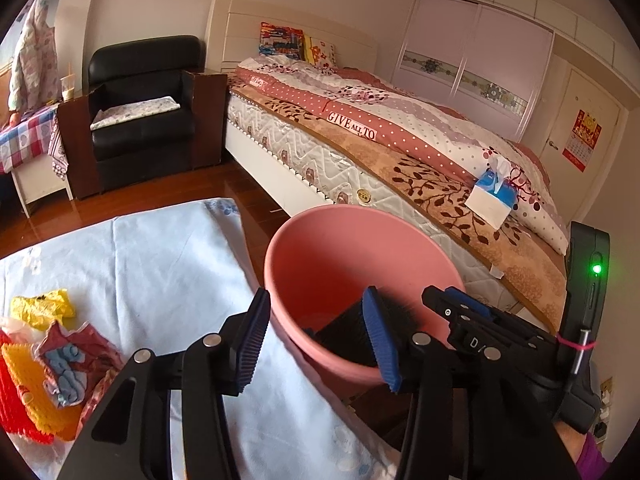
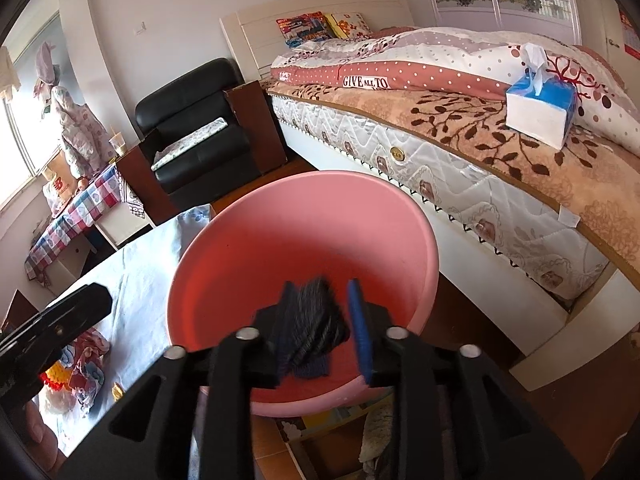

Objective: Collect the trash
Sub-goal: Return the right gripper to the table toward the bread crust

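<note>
A pink bin (image 1: pixel 320 248) (image 2: pixel 248 240) stands at the right edge of a table with a pale blue cloth (image 1: pixel 160 264). My left gripper (image 1: pixel 316 344) is open and empty above the bin's near rim. My right gripper (image 2: pixel 324 332) hangs over the bin's mouth, its jaws a little apart, with a dark striped piece of trash (image 2: pixel 316 328) between them; it looks blurred. That gripper also shows in the left wrist view (image 1: pixel 460 312). A pile of crumpled wrappers (image 1: pixel 60 364) (image 2: pixel 84 364), yellow, red and patterned, lies on the cloth at the left.
A bed (image 1: pixel 400 148) (image 2: pixel 500 160) stands just right of the bin, with a blue tissue box (image 1: pixel 494 196) (image 2: pixel 540 104) on it. A black armchair (image 1: pixel 140 112) (image 2: pixel 200 128) and a small table with checked cloth (image 1: pixel 28 140) stand beyond on the wooden floor.
</note>
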The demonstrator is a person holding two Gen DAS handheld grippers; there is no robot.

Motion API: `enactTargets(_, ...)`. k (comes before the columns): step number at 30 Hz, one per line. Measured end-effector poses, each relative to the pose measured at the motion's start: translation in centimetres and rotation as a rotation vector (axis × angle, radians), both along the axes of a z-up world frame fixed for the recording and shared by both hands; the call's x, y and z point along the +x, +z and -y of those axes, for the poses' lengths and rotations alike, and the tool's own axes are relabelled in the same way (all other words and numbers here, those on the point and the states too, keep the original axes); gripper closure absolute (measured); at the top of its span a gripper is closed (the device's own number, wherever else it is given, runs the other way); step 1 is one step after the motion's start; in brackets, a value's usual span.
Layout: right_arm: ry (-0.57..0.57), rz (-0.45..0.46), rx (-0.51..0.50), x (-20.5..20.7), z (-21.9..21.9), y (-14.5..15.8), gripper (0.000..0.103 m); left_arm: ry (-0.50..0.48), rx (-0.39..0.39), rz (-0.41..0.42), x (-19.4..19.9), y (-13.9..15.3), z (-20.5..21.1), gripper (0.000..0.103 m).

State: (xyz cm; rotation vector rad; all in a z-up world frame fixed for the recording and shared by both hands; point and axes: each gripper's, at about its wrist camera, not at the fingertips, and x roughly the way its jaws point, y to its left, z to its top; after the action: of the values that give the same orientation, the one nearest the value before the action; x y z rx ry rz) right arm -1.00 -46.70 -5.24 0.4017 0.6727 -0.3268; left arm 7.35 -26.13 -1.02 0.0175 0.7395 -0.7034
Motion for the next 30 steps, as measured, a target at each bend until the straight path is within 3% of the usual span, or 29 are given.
enactTargets(8, 0.007, 0.011, -0.011, -0.4, -0.8, 0.7, 0.062, 0.027, -0.019, 0.006, -0.5, 0.6, -2.1, 0.053)
enactTargets(30, 0.096, 0.023, -0.068, -1.7, -6.9, 3.2, 0.06, 0.125, -0.054, 0.026, -2.5, 1.9, -8.9, 0.051)
